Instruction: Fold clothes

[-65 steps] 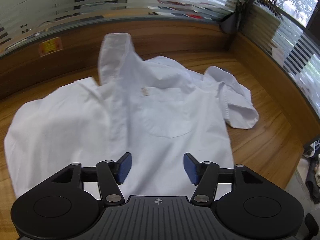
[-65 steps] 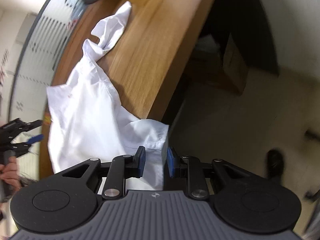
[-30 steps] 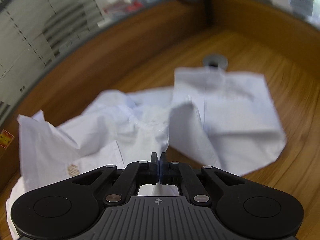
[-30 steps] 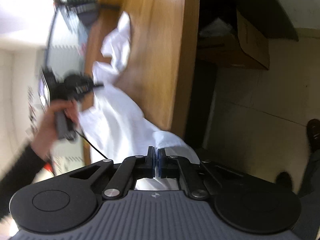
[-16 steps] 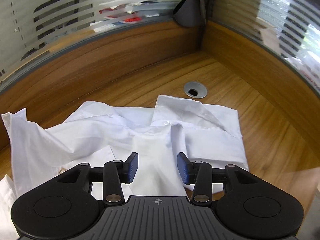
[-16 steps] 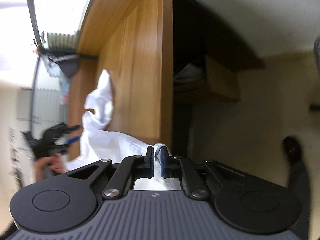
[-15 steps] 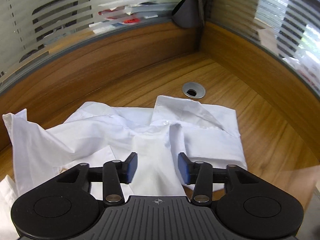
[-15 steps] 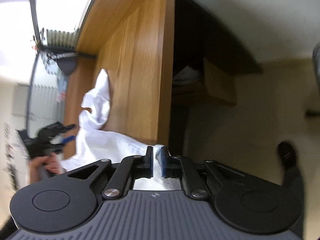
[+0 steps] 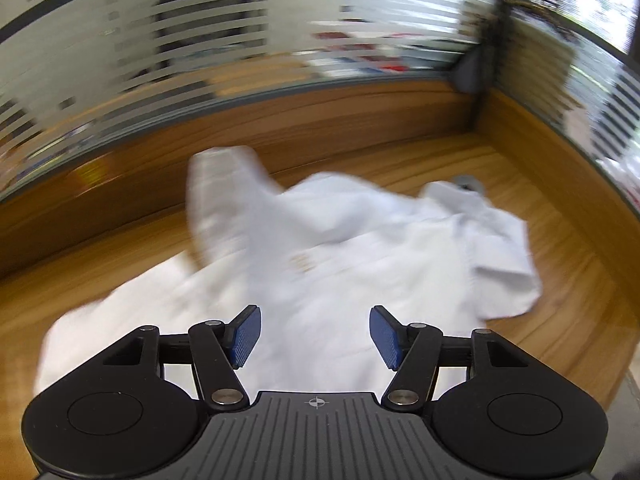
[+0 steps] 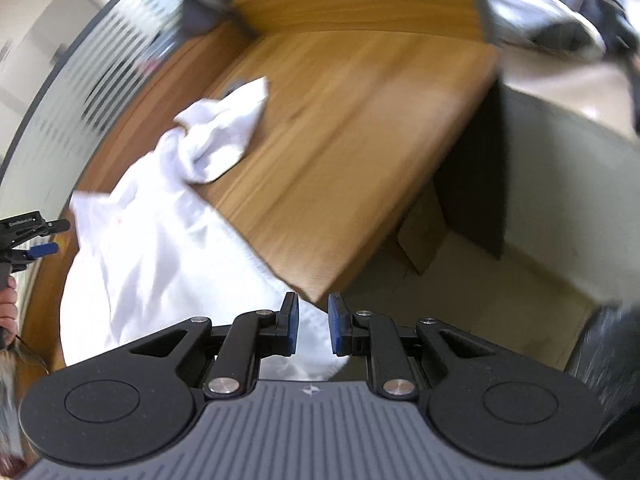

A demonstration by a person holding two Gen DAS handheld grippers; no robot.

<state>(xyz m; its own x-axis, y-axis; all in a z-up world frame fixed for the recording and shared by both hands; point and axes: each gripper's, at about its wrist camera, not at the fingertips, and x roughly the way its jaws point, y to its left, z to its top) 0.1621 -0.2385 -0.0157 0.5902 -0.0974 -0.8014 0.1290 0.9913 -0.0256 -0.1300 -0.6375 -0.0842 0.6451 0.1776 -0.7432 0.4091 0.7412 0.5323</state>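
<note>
right gripper [image 10: 311, 324]: jaws slightly apart, hem of white shirt [image 10: 160, 240] in the gap at desk [image 10: 340, 140] edge, pads look clear of it, likely just let go | left gripper [image 9: 315, 338]: jaws have just been opening, nothing between, above shirt | shirt: spread unfolded on desk, sleeve bunched at far end

White shirt [image 9: 360, 264]: motion-blurred, so you cannot read its folds. Its near hem is hidden behind the right gripper [image 10: 313, 323] body. Your hand [image 10: 7, 300] (cut by the frame edge) shows perhaps only knuckles.
</note>
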